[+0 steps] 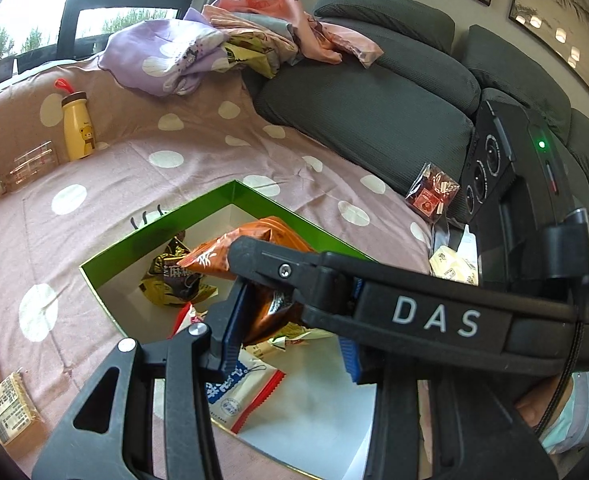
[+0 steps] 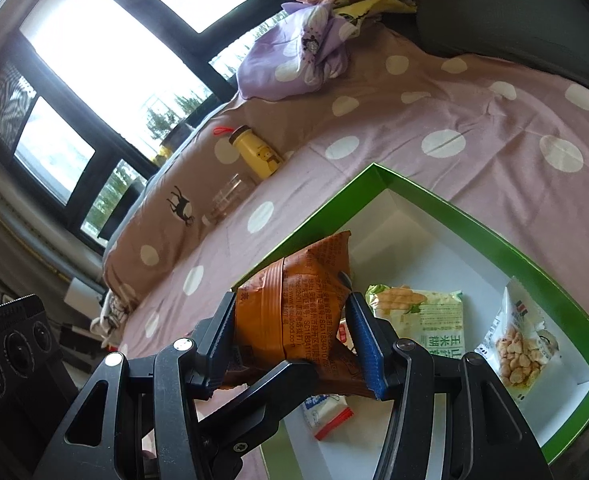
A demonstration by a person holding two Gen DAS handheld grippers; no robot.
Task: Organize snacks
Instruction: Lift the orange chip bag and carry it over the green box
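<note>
An orange snack bag (image 2: 298, 312) hangs over the near corner of the green box (image 2: 474, 224). My right gripper (image 2: 290, 332) is shut on it, a blue pad pressing each side. In the left wrist view the same bag (image 1: 270, 304) sits between the pads of my left gripper (image 1: 290, 328). The left pad presses it; the other pad is partly hidden behind the right gripper's finger (image 1: 254, 254), which crosses the view. In the box (image 1: 278, 204) lie a gold-brown wrapper (image 1: 174, 276), a white-blue packet (image 1: 234, 392), a corn packet (image 2: 426, 316) and a nut packet (image 2: 518, 348).
The box sits on a pink dotted sheet. A yellow bottle (image 1: 76, 128) and a glass jar (image 1: 26, 168) stand at the far left. Loose snacks lie at the left edge (image 1: 10, 412) and beside the dark sofa cushions (image 1: 430, 192). Piled clothes (image 1: 234, 40) lie behind.
</note>
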